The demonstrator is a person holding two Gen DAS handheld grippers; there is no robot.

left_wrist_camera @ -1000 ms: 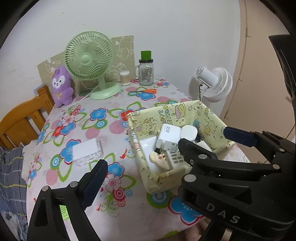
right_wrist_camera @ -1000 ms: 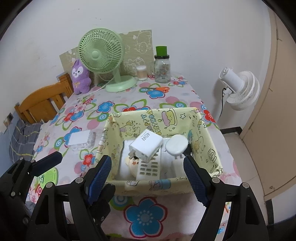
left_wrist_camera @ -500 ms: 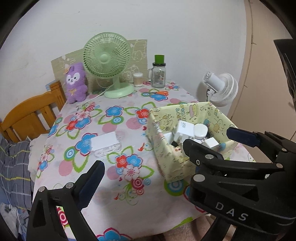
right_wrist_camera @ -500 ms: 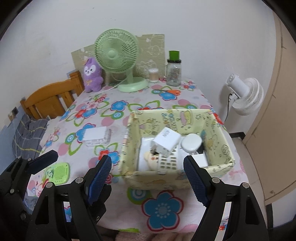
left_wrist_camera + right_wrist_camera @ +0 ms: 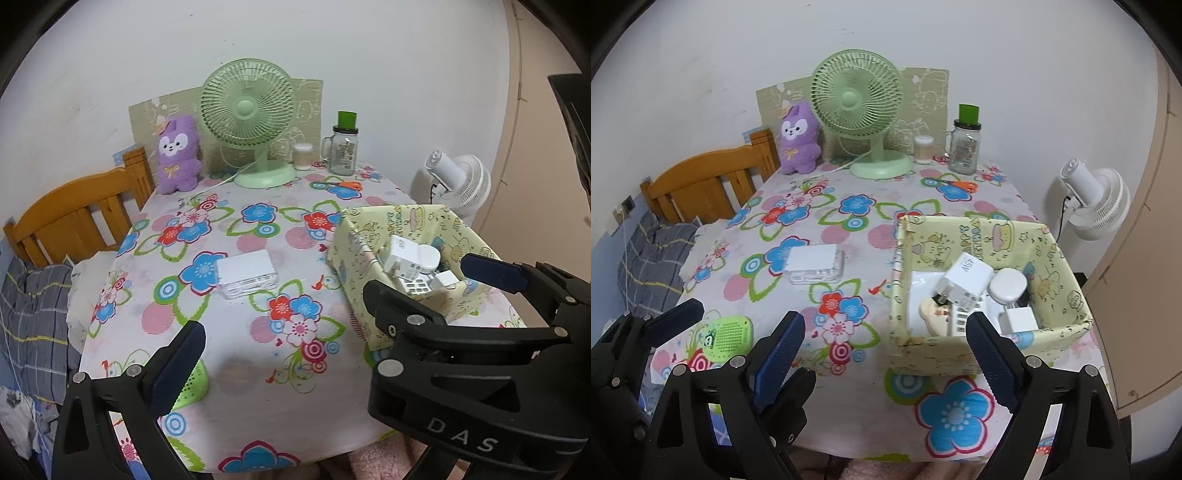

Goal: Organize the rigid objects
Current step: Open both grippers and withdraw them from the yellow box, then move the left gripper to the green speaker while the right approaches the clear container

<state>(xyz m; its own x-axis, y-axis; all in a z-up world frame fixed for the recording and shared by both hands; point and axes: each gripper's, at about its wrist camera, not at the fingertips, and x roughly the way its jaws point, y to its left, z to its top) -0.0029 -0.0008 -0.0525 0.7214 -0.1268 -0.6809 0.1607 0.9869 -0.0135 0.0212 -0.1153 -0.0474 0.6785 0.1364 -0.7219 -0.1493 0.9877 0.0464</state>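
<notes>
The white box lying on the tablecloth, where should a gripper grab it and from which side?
The white box lies flat and apart from the basket, with bare cloth around it. Probably best to come from above with the open left gripper and close across its two shorter-spaced long edges; it looks low and wide, so a side approach offers little to pinch.

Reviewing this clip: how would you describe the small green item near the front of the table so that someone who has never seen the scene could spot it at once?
Start at the flowered table and go to its near left corner, left of the yellow basket. The flat lime-green case lies there, closer to the camera than the white box. Its perforated lid and rounded corners set it apart.
</notes>
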